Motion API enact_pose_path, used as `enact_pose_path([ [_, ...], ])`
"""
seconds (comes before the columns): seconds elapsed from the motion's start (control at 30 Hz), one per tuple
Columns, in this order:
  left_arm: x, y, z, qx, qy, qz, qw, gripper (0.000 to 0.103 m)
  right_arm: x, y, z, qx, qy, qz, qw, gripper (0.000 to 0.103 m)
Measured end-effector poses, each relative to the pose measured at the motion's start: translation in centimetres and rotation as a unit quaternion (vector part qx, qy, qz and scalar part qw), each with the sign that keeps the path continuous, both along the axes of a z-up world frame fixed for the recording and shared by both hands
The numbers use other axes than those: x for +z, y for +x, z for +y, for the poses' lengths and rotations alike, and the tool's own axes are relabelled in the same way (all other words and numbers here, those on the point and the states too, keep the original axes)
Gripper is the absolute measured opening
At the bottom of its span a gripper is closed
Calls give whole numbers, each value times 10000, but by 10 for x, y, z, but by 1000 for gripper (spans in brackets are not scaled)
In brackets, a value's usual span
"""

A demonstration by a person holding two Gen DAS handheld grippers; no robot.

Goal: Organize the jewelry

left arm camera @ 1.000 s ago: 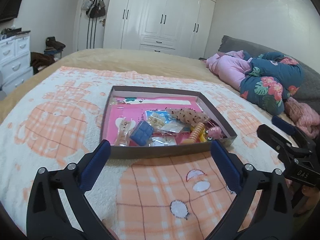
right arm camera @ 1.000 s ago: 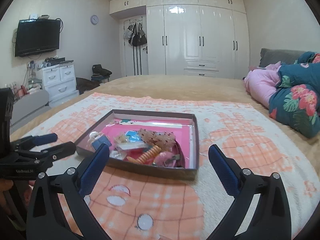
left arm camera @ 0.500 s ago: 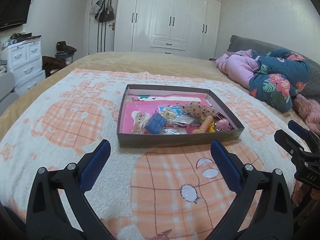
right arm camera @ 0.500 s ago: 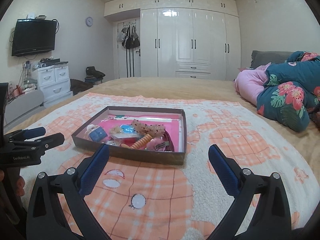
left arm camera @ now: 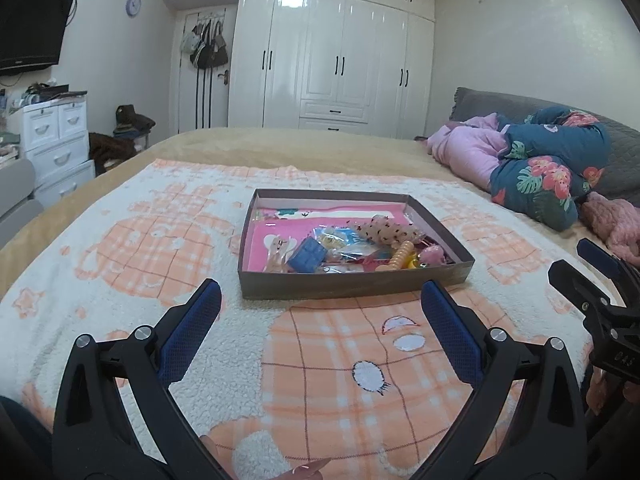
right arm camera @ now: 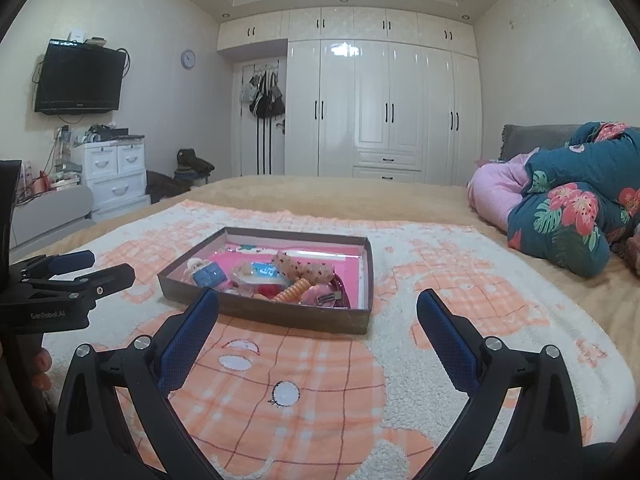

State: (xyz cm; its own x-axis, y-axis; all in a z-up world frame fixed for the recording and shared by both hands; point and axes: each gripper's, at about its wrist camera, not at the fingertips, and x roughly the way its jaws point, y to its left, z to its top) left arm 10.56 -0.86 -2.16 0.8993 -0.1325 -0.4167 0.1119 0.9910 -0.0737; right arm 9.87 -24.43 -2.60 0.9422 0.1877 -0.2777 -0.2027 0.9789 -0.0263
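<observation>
Nearest the cameras, the left gripper [left arm camera: 320, 304] and the right gripper [right arm camera: 318, 312] are hovering above the blanket [left arm camera: 328, 364], each with its blue-padded fingers [left arm camera: 190, 330] spread wide and nothing between them. Each gripper is also showing at the edge of the other's view, so the two are sitting side by side at the near edge of the bed [right arm camera: 320, 192], with a stretch of blanket between them and the work.

Further out, a shallow brown box [left arm camera: 352, 282] is lying flat on the orange-and-white blanket, roughly centred ahead of both grippers. Its pink lining [left arm camera: 258, 250] is showing bare on the left, while the jewelry and hair pieces are lying in a loose heap toward the near right: a blue square case [left arm camera: 306, 256], an orange coil tie [left arm camera: 398, 256], a spotted scrunchie [left arm camera: 386, 230], a pink trinket [left arm camera: 432, 256] and some clear packets [left arm camera: 340, 238]. Individual rings or chains are too small to make out.

Nothing is lying outside the box, and no piece is sorted or lined up; judged from this, the organizing is not yet begun, and every item remains to be picked out and arranged.

Beyond the box, folded bedding [right arm camera: 568, 216] is resting at the far right, and white wardrobes [right arm camera: 380, 108] are closing the far wall.
</observation>
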Motion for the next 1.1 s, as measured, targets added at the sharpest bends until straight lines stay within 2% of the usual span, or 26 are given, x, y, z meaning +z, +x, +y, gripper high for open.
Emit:
enact_pose_path([
  [0.43, 6, -21, 1, 137, 110, -347, 9992, 92, 9, -27, -9, -120, 207, -384, 9990, 97],
  [1.1, 3, -21, 2, 169, 94, -376, 9991, 92, -1, -24, -4, -181, 124, -175, 9996, 97],
])
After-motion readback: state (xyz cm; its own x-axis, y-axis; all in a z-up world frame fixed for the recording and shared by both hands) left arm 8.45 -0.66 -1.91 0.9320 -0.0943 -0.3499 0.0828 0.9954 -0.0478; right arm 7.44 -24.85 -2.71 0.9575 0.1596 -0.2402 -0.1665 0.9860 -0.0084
